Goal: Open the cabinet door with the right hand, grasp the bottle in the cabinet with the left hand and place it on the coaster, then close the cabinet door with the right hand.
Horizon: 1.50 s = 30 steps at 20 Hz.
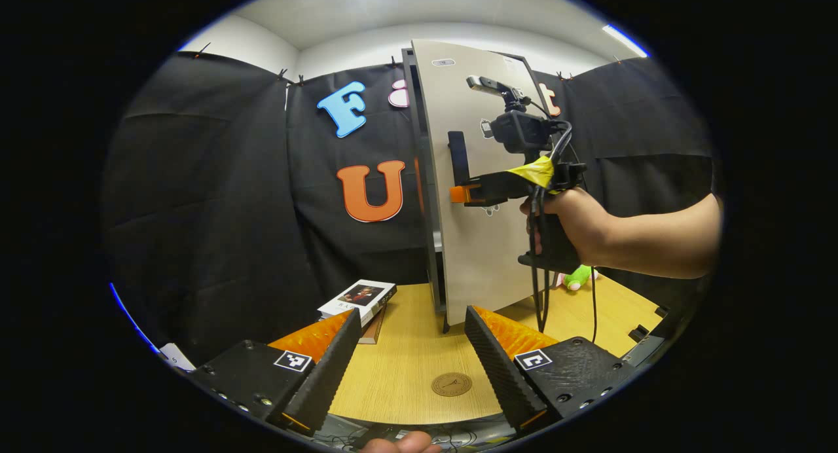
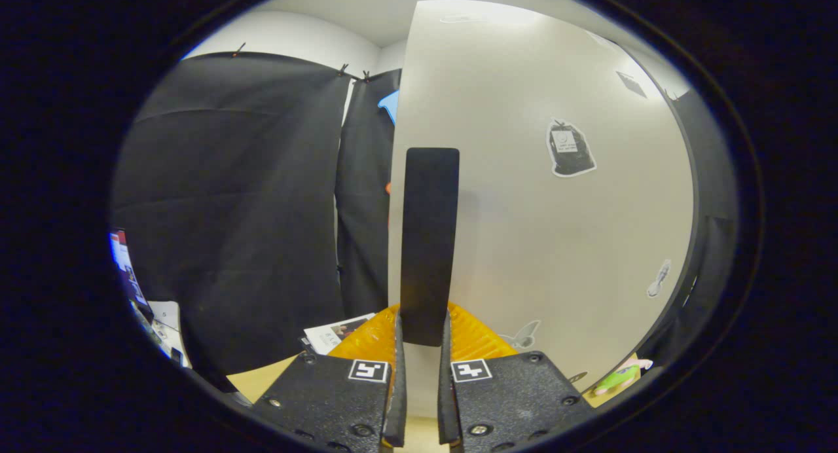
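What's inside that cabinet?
Unknown. The cabinet door covers the interior, with the right tongs shut on its handle. No bottle is visible.

**A:** ok so where's everything relative to the cabinet door (image 1: 481, 178)?

**B:** the door stands upright on the table (image 1: 406, 368). Its handle (image 2: 429, 243) sits on the door's face near the free edge, and the right gripper (image 2: 422, 348) is right at the handle's lower end, one finger on each side.

**A:** and the table stuff?

**B:** in the left gripper view: book (image 1: 359, 299) left of the door, coaster (image 1: 451, 383) in front of it, plush toy (image 1: 577, 277) right of it, beyond the hand (image 1: 563, 224). The left gripper (image 1: 412, 361) hangs nearer than the coaster, well short of the door.
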Tool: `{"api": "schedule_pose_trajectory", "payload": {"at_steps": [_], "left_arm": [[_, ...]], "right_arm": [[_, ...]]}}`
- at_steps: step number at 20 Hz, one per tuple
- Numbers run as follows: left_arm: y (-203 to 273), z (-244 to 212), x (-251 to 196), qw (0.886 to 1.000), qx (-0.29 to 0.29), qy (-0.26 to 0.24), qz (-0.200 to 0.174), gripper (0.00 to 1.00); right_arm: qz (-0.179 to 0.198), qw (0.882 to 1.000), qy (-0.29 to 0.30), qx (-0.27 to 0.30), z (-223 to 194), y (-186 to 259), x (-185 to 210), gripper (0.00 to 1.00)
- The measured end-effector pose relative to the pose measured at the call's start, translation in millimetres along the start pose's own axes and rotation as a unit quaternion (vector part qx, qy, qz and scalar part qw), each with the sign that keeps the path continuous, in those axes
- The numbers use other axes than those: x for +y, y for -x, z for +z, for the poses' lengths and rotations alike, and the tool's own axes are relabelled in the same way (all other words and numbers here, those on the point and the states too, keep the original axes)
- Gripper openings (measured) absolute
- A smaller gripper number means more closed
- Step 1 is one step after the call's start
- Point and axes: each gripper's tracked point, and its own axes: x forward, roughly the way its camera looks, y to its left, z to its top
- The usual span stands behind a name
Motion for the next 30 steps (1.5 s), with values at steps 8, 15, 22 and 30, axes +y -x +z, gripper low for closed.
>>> {"api": "schedule_pose_trajectory", "payload": {"at_steps": [8, 15, 22, 30], "left_arm": [[-19, 2, -28, 0.998, 0.004, -0.019, -0.051, 0.96], [-32, 6, -57, 0.995, 0.003, -0.026, -0.094, 0.96], [-43, 10, -87, 0.991, -0.004, -0.024, -0.131, 0.96], [-60, 2, -124, 0.982, 0.005, -0.022, -0.189, 0.96]], "right_arm": [[0.027, 0.999, -0.024, 0.015, -5, 56, -4, 0.22], [0.033, 0.999, -0.036, 0.012, -11, 83, -13, 0.22], [0.039, 0.999, -0.033, 0.014, -15, 115, -25, 0.22], [0.036, 0.999, -0.037, 0.015, -22, 158, -42, 0.22]]}}
